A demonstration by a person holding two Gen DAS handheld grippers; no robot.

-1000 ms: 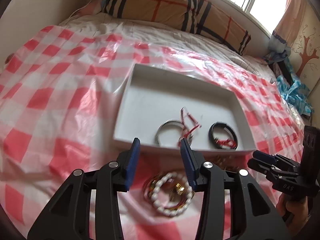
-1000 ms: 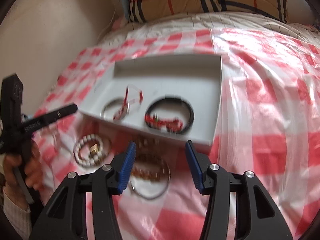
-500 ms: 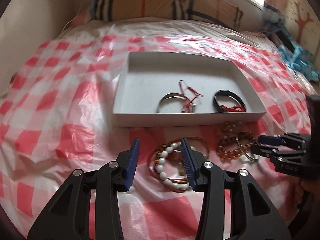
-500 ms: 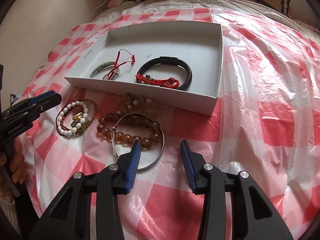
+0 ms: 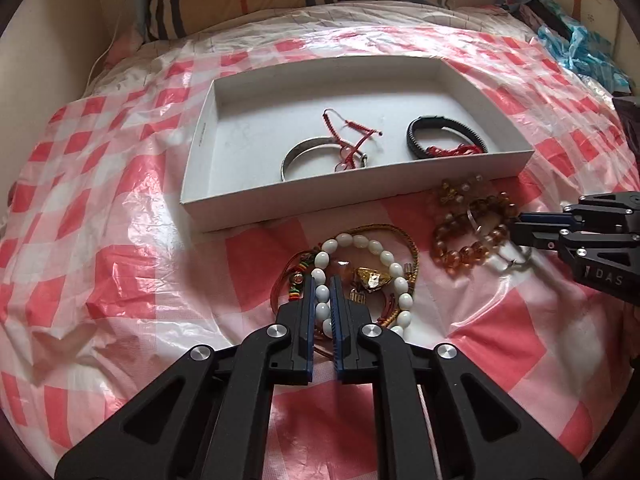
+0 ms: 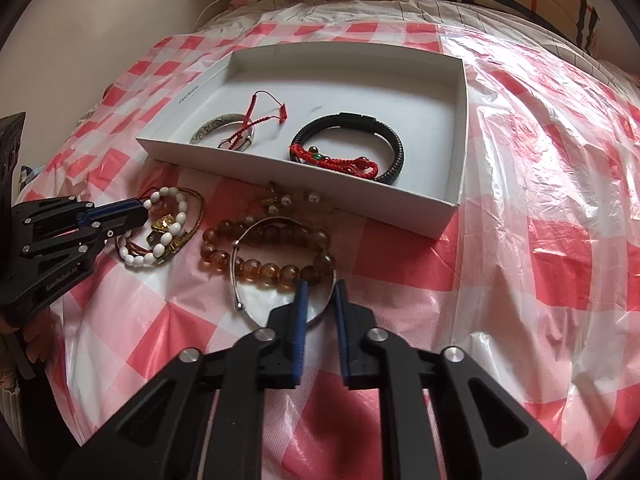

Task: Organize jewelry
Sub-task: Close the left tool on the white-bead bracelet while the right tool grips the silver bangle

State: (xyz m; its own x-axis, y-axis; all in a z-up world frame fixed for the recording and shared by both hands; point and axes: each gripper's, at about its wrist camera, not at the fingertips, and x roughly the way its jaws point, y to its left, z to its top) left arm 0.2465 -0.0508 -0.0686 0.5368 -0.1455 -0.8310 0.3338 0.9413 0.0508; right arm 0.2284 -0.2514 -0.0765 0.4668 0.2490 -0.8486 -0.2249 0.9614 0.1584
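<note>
White bead bracelet [image 5: 362, 280] on the red-checked plastic sheet [image 5: 120, 240], just in front of the white box [image 5: 224, 204], now pinched between the blue pads of the left gripper [image 5: 322, 280], jaws just closed from spread. Beside it, silver bangle [image 6: 256, 264] over the amber bead bracelet [image 6: 260, 266], rim now clamped by the right gripper [image 6: 320, 286], also just closed. Inside the box as before: silver cuff [image 5: 304, 156], 2 red cords, black braided band [image 5: 444, 136]
</note>
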